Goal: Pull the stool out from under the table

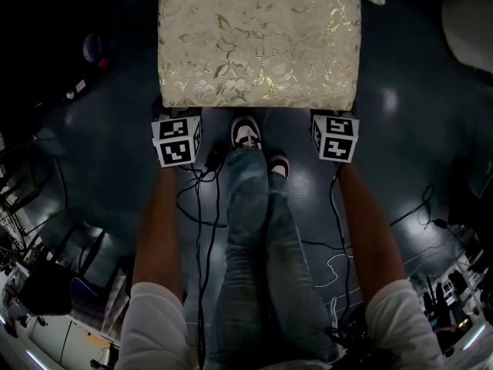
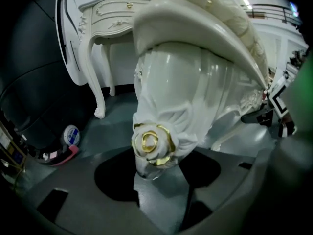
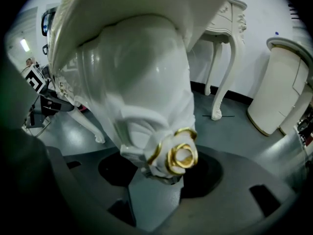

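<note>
Floor (image 1: 108, 168) dark, glossy (cables (image 1: 199, 237) trailing); left gripper (image 2: 156, 176), right gripper (image 3: 161, 180) clamp stool legs (image 2: 195, 92).

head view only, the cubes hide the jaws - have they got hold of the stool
Observer: On the left, yes. The left gripper is closed on the stool at a near corner leg, right by a gold rose.
Operator: and the right one
Observer: The right gripper is closed on the other near corner, by its own gold rose.
Operator: where's the table
Observer: The table stands behind the stool, and its curved leg is apart from it.
</note>
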{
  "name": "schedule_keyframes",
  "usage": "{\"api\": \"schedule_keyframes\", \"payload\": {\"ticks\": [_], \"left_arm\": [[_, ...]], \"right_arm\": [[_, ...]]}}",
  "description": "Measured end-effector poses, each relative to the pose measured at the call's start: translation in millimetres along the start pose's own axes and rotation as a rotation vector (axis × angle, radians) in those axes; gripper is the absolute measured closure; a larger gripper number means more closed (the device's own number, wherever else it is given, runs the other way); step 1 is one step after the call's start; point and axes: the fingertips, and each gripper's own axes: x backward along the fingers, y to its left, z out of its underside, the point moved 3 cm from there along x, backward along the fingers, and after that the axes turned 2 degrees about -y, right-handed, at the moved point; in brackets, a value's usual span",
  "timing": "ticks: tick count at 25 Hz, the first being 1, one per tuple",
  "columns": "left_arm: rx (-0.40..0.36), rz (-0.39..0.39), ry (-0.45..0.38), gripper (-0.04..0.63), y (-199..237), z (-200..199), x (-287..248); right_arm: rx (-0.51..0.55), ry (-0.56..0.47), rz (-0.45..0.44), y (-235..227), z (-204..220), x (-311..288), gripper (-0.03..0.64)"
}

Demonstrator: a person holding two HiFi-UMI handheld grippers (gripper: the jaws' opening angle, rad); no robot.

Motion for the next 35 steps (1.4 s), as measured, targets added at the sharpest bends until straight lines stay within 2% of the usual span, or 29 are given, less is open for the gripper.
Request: {"api": "schedule_keyframes", "payload": {"ticks": [3, 11, 16, 22, 23, 25, 27, 30, 35], "left_arm": [[0.059, -0.007, 0.010, 0.347, -1, 0, 1], [0.094, -0.049, 0.023, 0.341, -2, 1, 13], [0.154, -0.071, 0.063, 0.341, -9, 5, 41], [0.121, -0.049, 0.113, 0.346, -35, -7, 85], [0.130, -0.061, 0.102, 0.387, -38, -13, 95], [0.151, -0.075, 0.056, 0.509, -47, -33, 116], [0.127, -0.047, 0.018, 0.518, -60, -55, 134], [0.048, 0.009, 0.003, 0.537, -80, -84, 159], [0.079, 0.052, -0.090, 0.566, -95, -149, 217]], "right_arm": [[0.004, 0.024, 0.006, 0, 0, 3, 0.385], [-0.048, 0.008, 0.005, 0, 4, 30, 0.382], [-0.054, 0.023, 0.025, -8, 4, 58, 0.383], [-0.161, 0.013, 0.071, -23, -11, 106, 0.433], [-0.173, 0.003, 0.078, -25, -17, 116, 0.456], [-0.202, -0.021, 0.090, -29, -34, 138, 0.509], [-0.234, -0.050, 0.093, -31, -54, 160, 0.552], [-0.260, -0.089, 0.085, -29, -84, 192, 0.589], [-0.330, -0.141, 0.060, -12, -136, 249, 0.607]]}}
